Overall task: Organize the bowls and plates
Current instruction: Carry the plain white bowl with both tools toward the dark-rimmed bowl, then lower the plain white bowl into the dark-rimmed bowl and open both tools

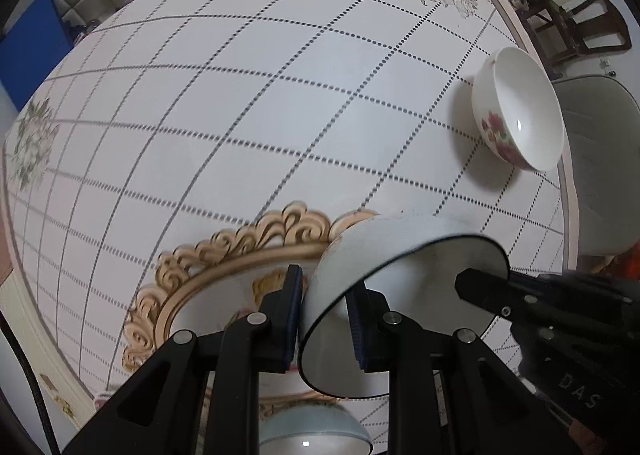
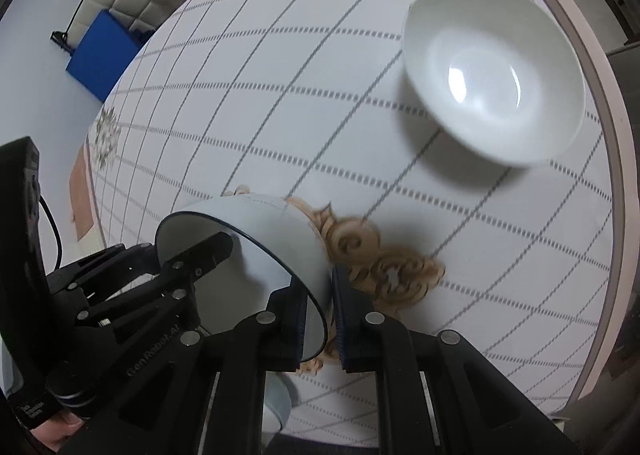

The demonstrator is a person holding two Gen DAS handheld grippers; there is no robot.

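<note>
Both grippers clamp the rim of one white bowl (image 1: pixel 404 279) with a dark edge, held tilted above the table (image 1: pixel 240 103): the left gripper (image 1: pixel 322 319) pinches one side and the right gripper (image 2: pixel 320 319) the opposite side. Beneath it lies a gold-bordered plate (image 1: pixel 224 267). A flowered white bowl (image 1: pixel 518 111) stands near the table's far right edge.

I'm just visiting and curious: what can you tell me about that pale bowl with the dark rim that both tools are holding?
The dark-rimmed bowl looks like glazed ceramic, whitish inside and out, with a thin dark line along its lip. It is empty and tipped on its side, held above the table rather than resting on it. The left gripper and the right gripper each have their jaws shut on its wall at opposite sides of the rim.
</note>
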